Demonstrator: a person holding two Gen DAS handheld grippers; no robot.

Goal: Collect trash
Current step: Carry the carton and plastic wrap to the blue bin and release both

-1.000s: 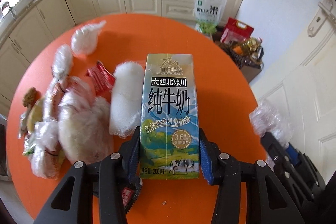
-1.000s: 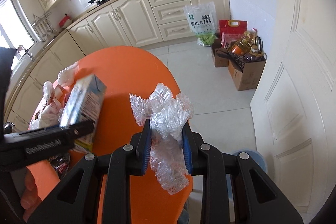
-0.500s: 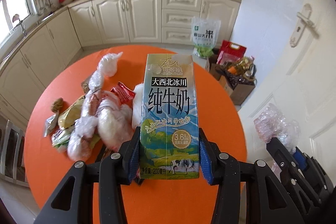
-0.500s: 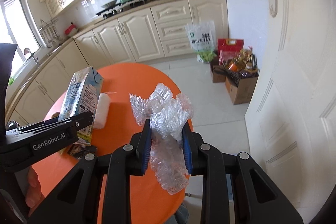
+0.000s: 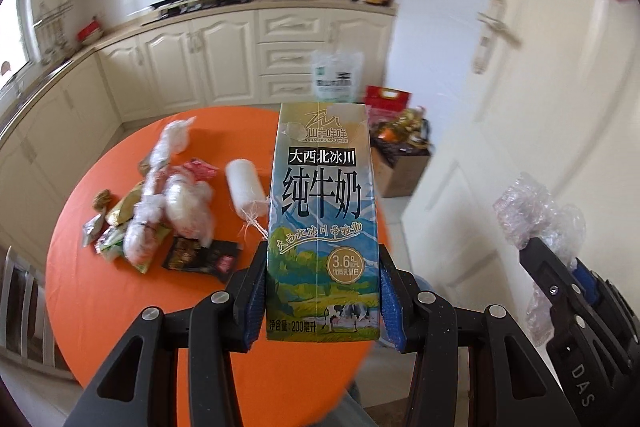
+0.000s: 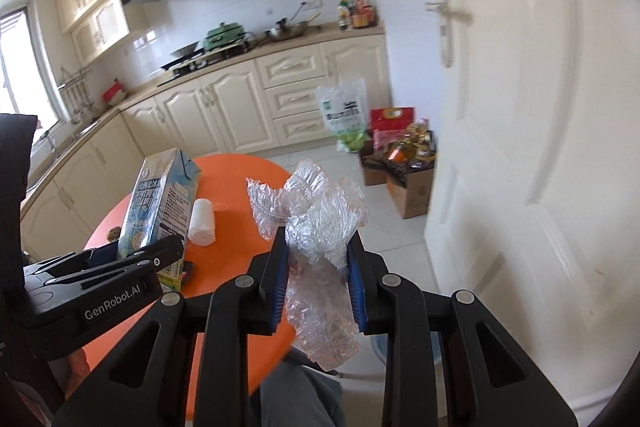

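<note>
The left gripper [image 5: 322,297] clamps the stiff, light carton [image 5: 323,227] low at its sides, while the right gripper [image 6: 320,283] pinches flimsy, crushable plastic [image 6: 316,227].

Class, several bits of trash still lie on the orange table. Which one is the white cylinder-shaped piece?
The white roll, lying on its side apart from the heap, nearest the held milk carton. The other pieces are crumpled plastic and flat wrappers, none of them cylindrical.

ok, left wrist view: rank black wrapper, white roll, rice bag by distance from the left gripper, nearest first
From the left gripper, shut on the milk carton:
1. Black wrapper, on the orange table, just left of the fingers.
2. White roll, farther up the table.
3. Rice bag, on the floor against the cabinets.
</note>
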